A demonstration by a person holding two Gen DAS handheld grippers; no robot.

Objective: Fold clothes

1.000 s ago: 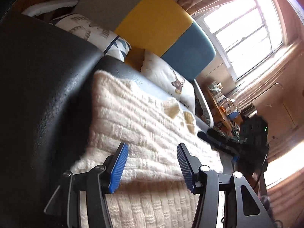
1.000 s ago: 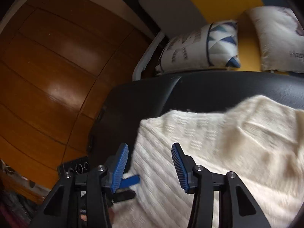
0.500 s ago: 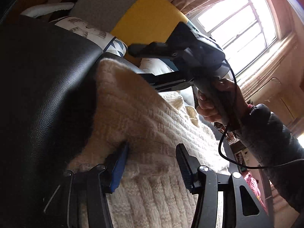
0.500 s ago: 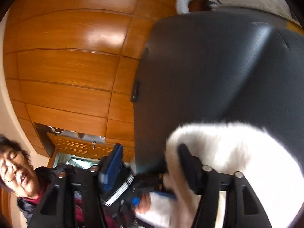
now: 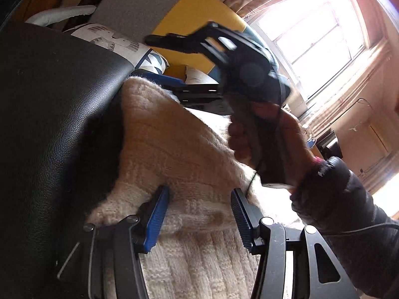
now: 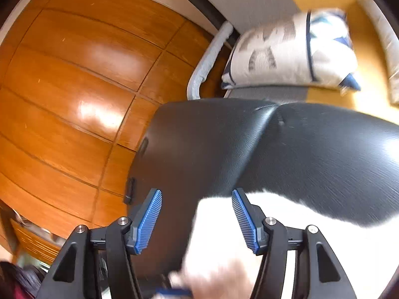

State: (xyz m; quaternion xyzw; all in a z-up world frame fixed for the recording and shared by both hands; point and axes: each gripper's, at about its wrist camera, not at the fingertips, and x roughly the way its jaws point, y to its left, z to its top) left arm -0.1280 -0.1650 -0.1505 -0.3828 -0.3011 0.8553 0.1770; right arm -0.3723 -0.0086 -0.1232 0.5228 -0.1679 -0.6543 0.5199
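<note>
Sunlit room, black pad (image 5: 49, 129): cream sweater (image 5: 174, 154) runs near to far, its near fold between the spread left gripper (image 5: 199, 214), while the right gripper (image 6: 197, 220), also spread, reaches its far corner.

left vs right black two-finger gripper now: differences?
Left gripper straddles a fold of the cream knit sweater; right gripper frames mostly black leather surface. Left sits low against the knit; right is raised over its far end. Both open, blue ribbed pads.
</note>
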